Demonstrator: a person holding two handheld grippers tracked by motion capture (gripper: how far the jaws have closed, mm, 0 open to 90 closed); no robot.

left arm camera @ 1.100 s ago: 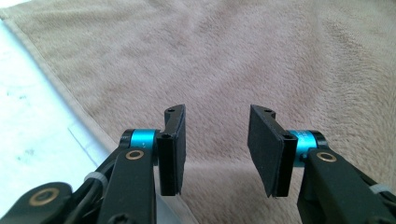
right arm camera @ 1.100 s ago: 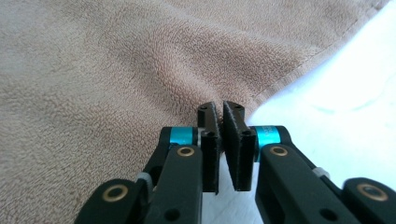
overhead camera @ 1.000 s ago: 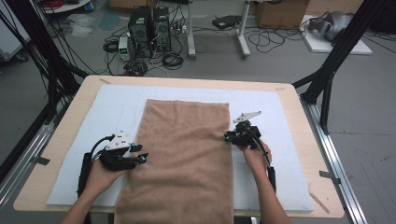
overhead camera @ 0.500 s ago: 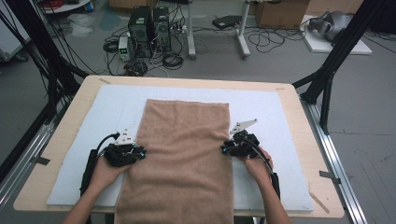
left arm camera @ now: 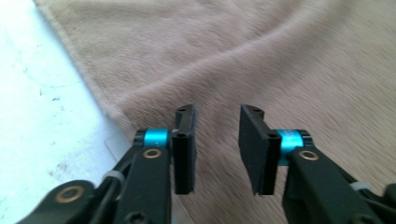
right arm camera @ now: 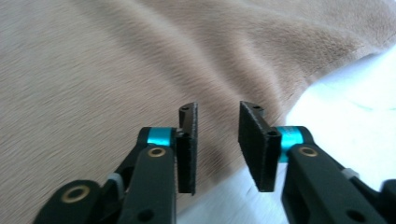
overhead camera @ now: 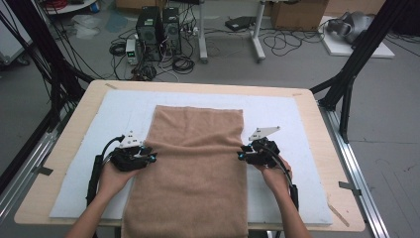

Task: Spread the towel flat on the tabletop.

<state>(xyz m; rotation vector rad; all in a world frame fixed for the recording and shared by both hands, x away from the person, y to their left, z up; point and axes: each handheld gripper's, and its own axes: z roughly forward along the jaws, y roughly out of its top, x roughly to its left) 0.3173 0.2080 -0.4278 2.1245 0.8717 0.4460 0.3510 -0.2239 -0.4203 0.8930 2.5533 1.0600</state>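
A brown towel [overhead camera: 195, 163] lies lengthwise on a white mat [overhead camera: 287, 114], its near end hanging over the table's front edge. A shallow crease runs across it between my two grippers. My left gripper [overhead camera: 148, 157] is at the towel's left edge, jaws open, with the towel's pile [left arm camera: 280, 56] under and between them [left arm camera: 217, 116]. My right gripper [overhead camera: 241, 154] is at the right edge, also open [right arm camera: 217, 114], its jaws straddling the border where the towel [right arm camera: 93, 70] meets the mat [right arm camera: 350, 102].
The mat covers most of a light wooden table [overhead camera: 49, 173]. Black frame poles [overhead camera: 346, 74] rise at both sides. Computer towers [overhead camera: 158, 25] and loose cables lie on the floor behind. Bare mat flanks the towel on both sides.
The right gripper has come nearer the person and in onto the towel's right edge. The left gripper has shifted slightly right onto the left edge. A crease now crosses the towel.
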